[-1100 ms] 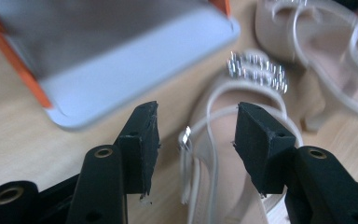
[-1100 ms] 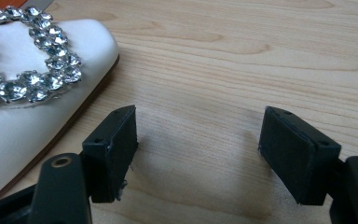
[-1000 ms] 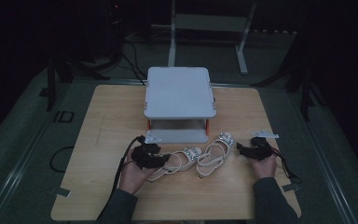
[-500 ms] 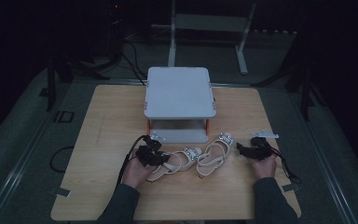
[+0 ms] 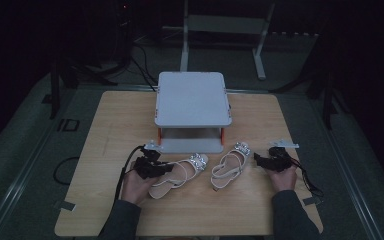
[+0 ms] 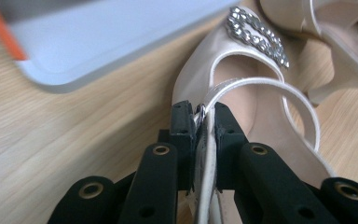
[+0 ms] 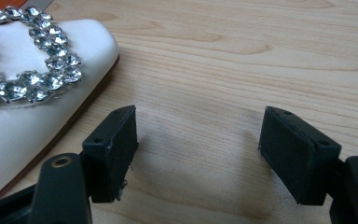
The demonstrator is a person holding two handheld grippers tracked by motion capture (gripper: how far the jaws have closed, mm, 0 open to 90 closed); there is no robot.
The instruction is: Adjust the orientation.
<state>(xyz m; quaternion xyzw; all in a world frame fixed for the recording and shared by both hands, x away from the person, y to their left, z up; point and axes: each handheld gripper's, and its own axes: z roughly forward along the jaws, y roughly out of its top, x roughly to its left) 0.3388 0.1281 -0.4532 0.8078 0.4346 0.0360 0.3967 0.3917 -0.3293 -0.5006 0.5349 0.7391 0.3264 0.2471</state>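
Two cream sandals with rhinestone buckles lie on the wooden table, in front of a grey stand. My left gripper [image 5: 166, 169] is shut on the thin ankle strap of the left sandal [image 5: 182, 172]. Its jaws have just been closing, and in the left gripper view the pads [image 6: 182, 123] pinch the white strap of this sandal [image 6: 261, 126] at my left gripper [image 6: 204, 114]. My right gripper [image 5: 258, 159] stands open beside the toe of the right sandal [image 5: 228, 166]. In the right gripper view the right gripper [image 7: 199, 125] has bare wood between its fingers, with the sandal's jewelled toe [image 7: 32, 88] to its left.
The grey two-level stand [image 5: 192, 97] with orange posts rises at the table's middle, just behind the sandals; its lower shelf edge [image 6: 98, 42] lies close ahead of the left gripper. Bare wooden tabletop [image 5: 115, 120] stretches to both sides. Cables trail from both grippers.
The left gripper's jaws have shut on the left sandal's strap, and that hand and the sandal have shifted slightly left. The right hand has kept still.
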